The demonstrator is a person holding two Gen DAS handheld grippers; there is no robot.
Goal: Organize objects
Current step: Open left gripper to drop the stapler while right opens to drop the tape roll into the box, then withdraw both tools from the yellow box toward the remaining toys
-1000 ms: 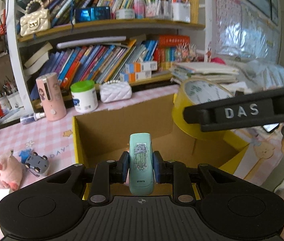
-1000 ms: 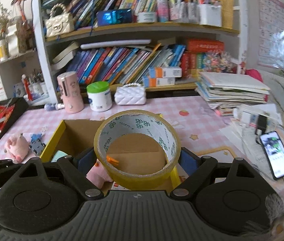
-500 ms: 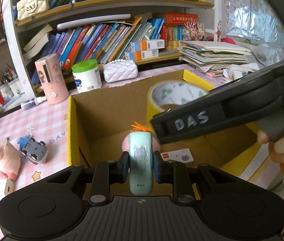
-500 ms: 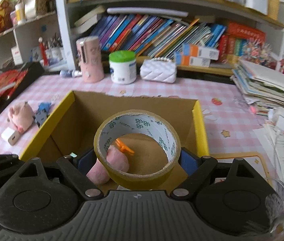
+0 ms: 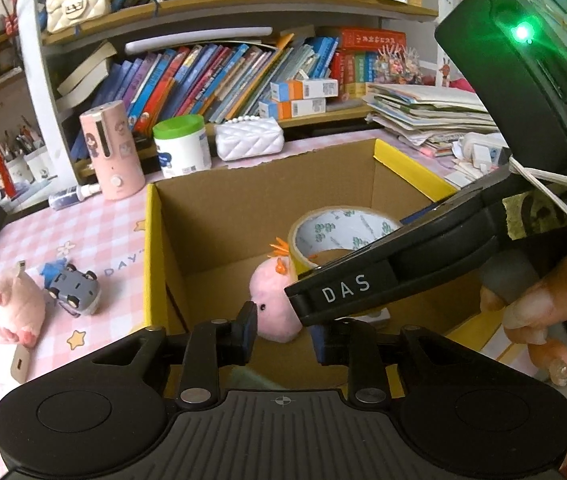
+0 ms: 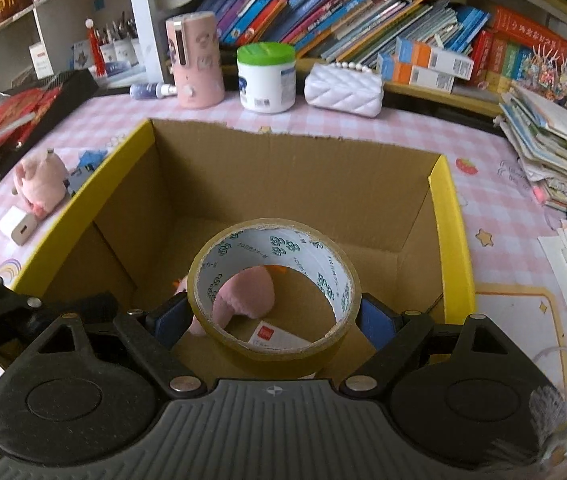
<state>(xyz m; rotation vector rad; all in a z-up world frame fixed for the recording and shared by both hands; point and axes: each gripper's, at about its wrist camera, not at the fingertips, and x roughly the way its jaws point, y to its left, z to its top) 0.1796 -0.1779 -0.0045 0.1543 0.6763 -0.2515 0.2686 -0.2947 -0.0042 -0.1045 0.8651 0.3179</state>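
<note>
Sorting desk clutter into a box: two wrist views of one moment, read in turn.

Left wrist view, box: an open cardboard box (image 5: 267,216) with yellow flaps fills the middle of the frame.
Left wrist view, already inside: a pink plush toy (image 5: 273,300) lies on the box floor at centre, a white card partly hidden behind it.
Left wrist view, left gripper (image 5: 283,330): at lower centre over the box; its jaws have just been opening, with nothing pressed between them now. A pale mint shape below them is too hidden to name.
Left wrist view, still out: a pink plush pig (image 5: 13,308), a grey toy car (image 5: 75,286) and a white charger (image 5: 19,364) sit on the checked cloth at the left.

Right wrist view, right gripper (image 6: 273,316): at lower centre, jaws spread wide and clamped on a roll of yellow tape (image 6: 273,296).
Right wrist view, tape: held inside the box opening, above the floor, not yet let go.
Progress: judged partly done; the tape needs releasing and the left-side items remain.
</note>
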